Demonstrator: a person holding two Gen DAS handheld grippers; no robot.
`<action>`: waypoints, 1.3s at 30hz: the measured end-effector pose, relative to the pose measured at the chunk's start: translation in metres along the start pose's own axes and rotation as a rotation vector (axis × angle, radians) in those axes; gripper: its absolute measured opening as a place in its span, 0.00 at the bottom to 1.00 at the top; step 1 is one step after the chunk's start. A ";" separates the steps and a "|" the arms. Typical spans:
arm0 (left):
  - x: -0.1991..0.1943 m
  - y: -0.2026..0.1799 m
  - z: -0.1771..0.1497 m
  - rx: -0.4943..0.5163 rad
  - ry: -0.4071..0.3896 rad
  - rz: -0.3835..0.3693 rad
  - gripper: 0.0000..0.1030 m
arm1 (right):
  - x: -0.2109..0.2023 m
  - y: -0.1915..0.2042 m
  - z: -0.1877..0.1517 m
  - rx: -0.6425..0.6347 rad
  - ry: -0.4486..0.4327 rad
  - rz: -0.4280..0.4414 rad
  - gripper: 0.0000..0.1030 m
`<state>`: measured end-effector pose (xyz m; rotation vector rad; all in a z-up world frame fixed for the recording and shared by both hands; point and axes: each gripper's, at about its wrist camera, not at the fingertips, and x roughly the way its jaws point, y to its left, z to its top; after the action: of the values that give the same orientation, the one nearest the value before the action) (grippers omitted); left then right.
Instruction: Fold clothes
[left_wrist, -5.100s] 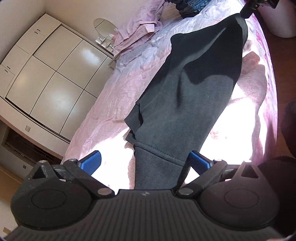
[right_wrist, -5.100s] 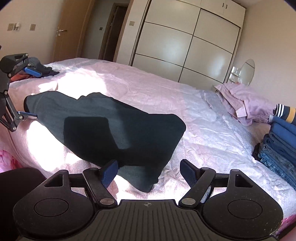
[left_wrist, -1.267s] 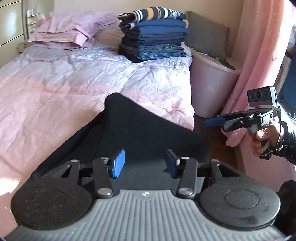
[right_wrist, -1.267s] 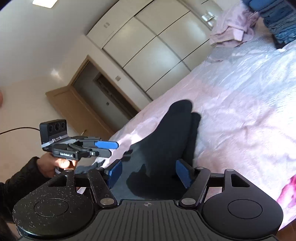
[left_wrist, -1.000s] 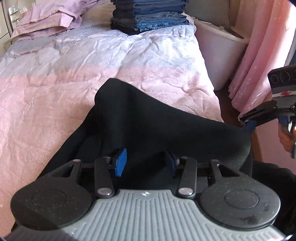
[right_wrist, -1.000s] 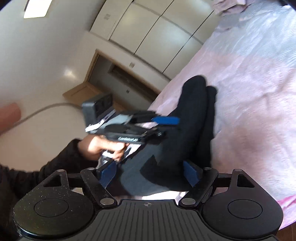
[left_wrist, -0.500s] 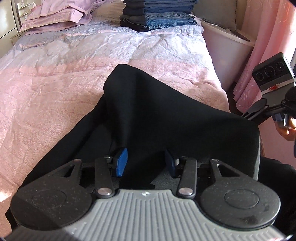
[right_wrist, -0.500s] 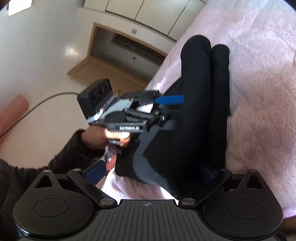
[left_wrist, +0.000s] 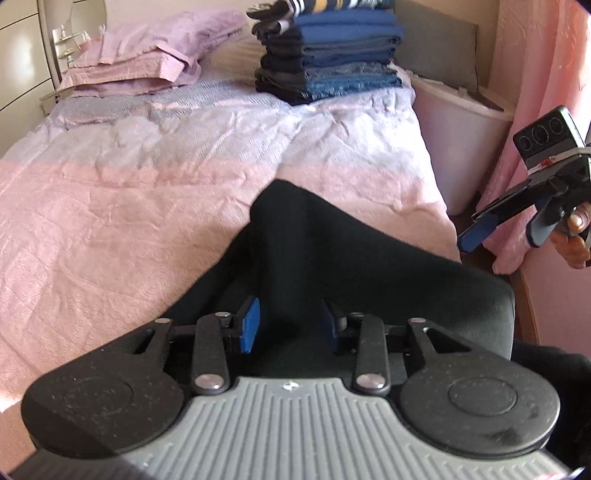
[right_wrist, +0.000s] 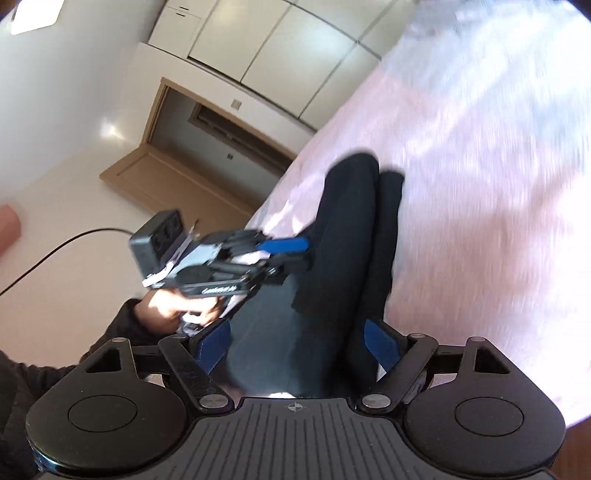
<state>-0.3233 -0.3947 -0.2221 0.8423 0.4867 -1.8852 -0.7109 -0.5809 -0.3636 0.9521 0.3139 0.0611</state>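
A black garment (left_wrist: 354, 258) lies folded over at the near edge of the pink bed (left_wrist: 110, 206); it also shows in the right wrist view (right_wrist: 343, 251). My left gripper (left_wrist: 290, 325) is partly closed around a raised fold of it, blue pads close to the cloth. It shows from the side in the right wrist view (right_wrist: 291, 254). My right gripper (right_wrist: 295, 341) is open, with the garment's near edge between its fingers. In the left wrist view the right gripper (left_wrist: 480, 230) hangs beside the bed's right edge.
A stack of folded blue and dark clothes (left_wrist: 328, 55) sits at the bed's far end beside purple pillows (left_wrist: 147, 59). A white bin (left_wrist: 461, 122) and pink curtain (left_wrist: 535, 74) stand right of the bed. White wardrobes (right_wrist: 280, 48) and a doorway (right_wrist: 207, 147) lie beyond.
My right gripper has pulled back from the garment's corner toward the bed's right side, and its view swings fast and blurs. My left gripper stays around the fold, view tilted up slightly.
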 end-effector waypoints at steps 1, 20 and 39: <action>0.002 0.005 0.002 -0.011 -0.008 -0.002 0.33 | 0.004 0.002 0.010 -0.028 -0.010 -0.014 0.81; -0.037 0.138 -0.086 -0.320 0.006 0.169 0.58 | 0.118 -0.045 0.073 -0.085 0.009 -0.144 0.40; -0.036 0.143 -0.103 -0.336 -0.059 0.180 0.15 | 0.155 -0.022 0.099 -0.202 -0.019 -0.277 0.08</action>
<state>-0.1492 -0.3687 -0.2618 0.5857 0.6476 -1.6014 -0.5365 -0.6434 -0.3648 0.7022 0.4115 -0.1667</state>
